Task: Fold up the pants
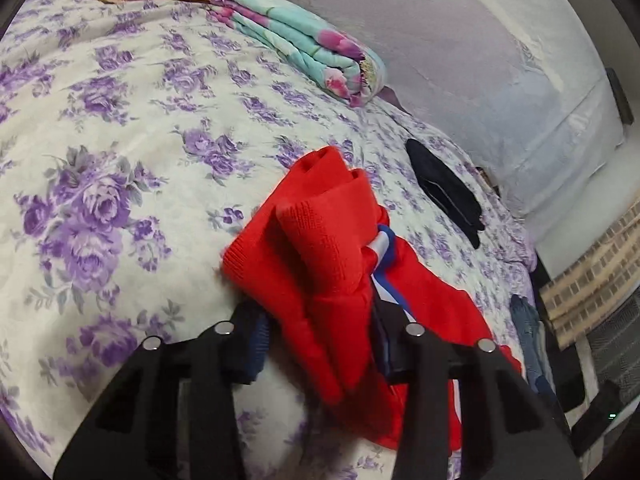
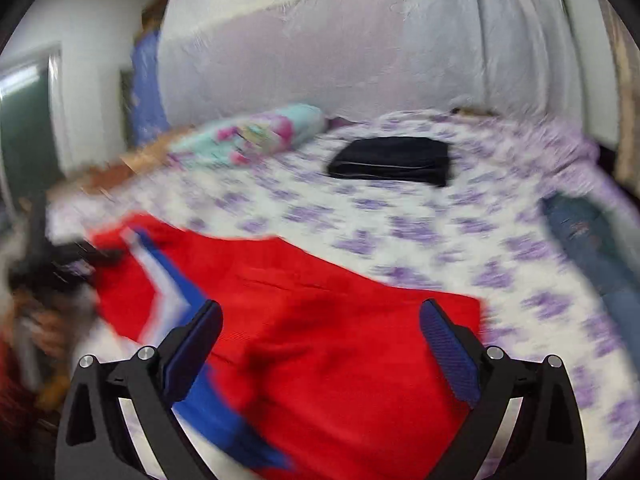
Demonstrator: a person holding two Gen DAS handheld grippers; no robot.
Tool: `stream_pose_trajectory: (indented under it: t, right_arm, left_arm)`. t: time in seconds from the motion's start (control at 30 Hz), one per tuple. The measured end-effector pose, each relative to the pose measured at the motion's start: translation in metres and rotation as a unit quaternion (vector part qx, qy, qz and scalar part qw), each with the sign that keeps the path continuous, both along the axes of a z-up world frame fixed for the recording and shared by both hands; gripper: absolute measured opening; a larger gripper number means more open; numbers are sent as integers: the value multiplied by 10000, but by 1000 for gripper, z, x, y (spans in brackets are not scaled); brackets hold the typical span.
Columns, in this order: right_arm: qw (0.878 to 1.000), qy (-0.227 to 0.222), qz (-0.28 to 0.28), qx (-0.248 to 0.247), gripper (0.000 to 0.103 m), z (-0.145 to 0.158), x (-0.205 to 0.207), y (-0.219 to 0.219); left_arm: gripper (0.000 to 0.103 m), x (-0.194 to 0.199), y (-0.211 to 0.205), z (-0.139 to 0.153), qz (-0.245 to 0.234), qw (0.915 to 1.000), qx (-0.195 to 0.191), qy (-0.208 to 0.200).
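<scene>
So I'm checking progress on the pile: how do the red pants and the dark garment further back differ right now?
The red pants are bright red with a blue-and-white stripe; the dark garment is plain and near black. The red pants lie loose and bunched, partly between the left gripper fingers; the dark garment sits folded flat, untouched. Both rest on the floral bedspread.

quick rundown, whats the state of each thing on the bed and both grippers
red pants: bunched, partly lifted by one end
left gripper: jaws apart, red cloth between them; grip unclear
right gripper: open, over the pants, holding nothing
black garment: folded flat
floral blanket: folded
jeans: lying at the bed's edge
</scene>
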State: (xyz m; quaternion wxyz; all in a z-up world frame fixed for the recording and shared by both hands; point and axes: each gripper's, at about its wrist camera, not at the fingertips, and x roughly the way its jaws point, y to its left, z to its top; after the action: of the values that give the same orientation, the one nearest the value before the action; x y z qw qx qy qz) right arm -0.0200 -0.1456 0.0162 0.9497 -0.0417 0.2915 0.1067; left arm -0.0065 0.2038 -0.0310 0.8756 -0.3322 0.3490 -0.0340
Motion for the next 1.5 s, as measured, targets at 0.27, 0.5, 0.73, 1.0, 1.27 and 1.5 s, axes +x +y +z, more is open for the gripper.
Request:
stream_pose_trajectory:
  t: [0.27,0.5,0.73,1.0,1.27,1.5]
  right_arm:
    - [9999,128,24,-90,99,-6,1,-19]
    - [9956,873,-41,-333,99,-34,23,-42]
    - [9856,100,-927,1409,99,0,-1,-142]
    - [9747,204,-1656,1488,99,-27,2,-188]
    - [9660,286,-1335,2196,99,-37,-2,-200]
    - [9590,171,-1128,2594,99,-40,-6,-207]
  left_arm:
    - [25,-1,0,8,-57,10000,-48,18]
    - [23,-12,-38,48,-154,9936,990,-515]
    - [22,-29,-100,99,-354,9669,2156,-1320]
    - [20,-36,-172,127,-959,9448,2526,-1852]
    - [18,-49,-265,124,-1875,9158,2765,-2230]
    - [17,-61,-340,78,-2746,8824,3239,-2026]
